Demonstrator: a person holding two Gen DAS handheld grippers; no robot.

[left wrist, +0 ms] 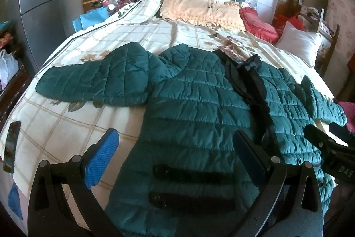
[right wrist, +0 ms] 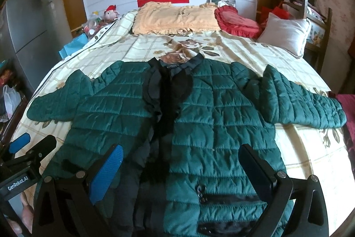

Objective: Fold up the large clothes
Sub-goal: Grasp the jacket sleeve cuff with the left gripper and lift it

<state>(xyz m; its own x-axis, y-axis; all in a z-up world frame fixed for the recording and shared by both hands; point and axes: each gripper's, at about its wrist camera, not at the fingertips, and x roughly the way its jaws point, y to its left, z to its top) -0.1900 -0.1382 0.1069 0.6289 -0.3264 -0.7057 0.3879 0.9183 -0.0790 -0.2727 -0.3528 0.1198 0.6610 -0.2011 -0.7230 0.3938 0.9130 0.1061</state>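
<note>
A dark green quilted jacket [left wrist: 195,103] [right wrist: 221,117] lies flat and front-up on the bed, both sleeves spread out sideways, black collar and placket running down its middle. My left gripper [left wrist: 177,154] hovers open above the jacket's left hem, near two black pocket strips [left wrist: 193,174]. My right gripper [right wrist: 180,170] hovers open above the right hem, its blue pads wide apart with nothing between them. In the left wrist view, the right gripper's body [left wrist: 332,148] shows at the right edge. The right wrist view catches the left gripper [right wrist: 24,152] at its left edge.
The bed [right wrist: 299,148] has a cream checked floral cover. Beige, red and white pillows [right wrist: 175,19] lie at its head. A grey fridge [left wrist: 37,3] stands to the left, with a phone [left wrist: 11,146] on the bed's left edge. A pink cloth [right wrist: 346,101] lies at the right.
</note>
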